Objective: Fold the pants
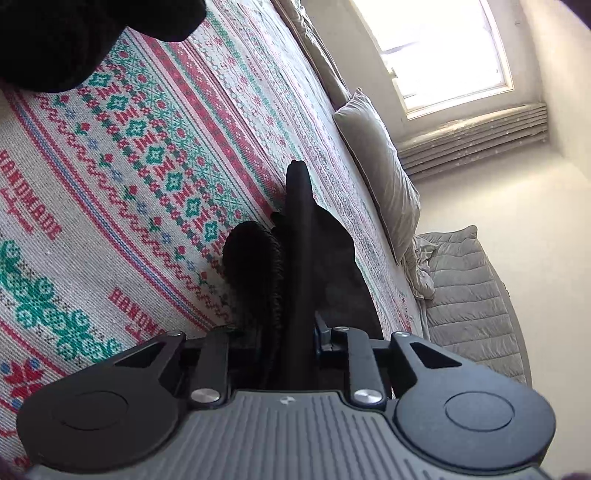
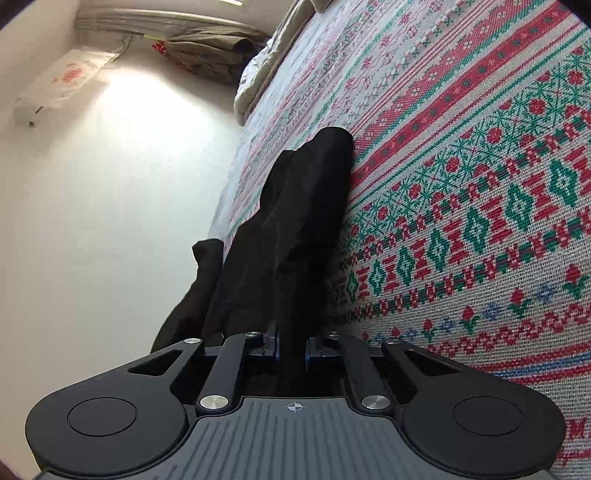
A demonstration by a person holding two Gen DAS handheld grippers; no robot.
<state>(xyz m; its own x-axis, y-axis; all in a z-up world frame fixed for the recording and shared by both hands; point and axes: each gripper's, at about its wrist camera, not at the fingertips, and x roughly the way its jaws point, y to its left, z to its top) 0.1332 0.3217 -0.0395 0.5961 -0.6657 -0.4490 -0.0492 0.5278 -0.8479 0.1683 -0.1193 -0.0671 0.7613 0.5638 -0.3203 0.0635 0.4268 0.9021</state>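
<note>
The black pants (image 1: pixel 258 266) are pinched in both grippers above a bed with a patterned knit cover (image 1: pixel 110 166). My left gripper (image 1: pixel 297 173) is shut on a gathered, ribbed edge of the pants, which bunches on both sides of the fingers. More black cloth (image 1: pixel 74 33) fills the upper left corner of that view. My right gripper (image 2: pixel 328 140) is shut on another part of the pants (image 2: pixel 288 229); the cloth wraps the fingers and hangs down to the left, off the cover (image 2: pixel 480 184).
Grey pillows (image 1: pixel 380 173) lie along the far side of the bed under a bright window (image 1: pixel 443 48). A grey quilted blanket (image 1: pixel 469 295) lies beyond. In the right wrist view, a wall air conditioner (image 2: pixel 59 88), hanging brown clothes (image 2: pixel 214 48) and a white wall (image 2: pixel 110 221).
</note>
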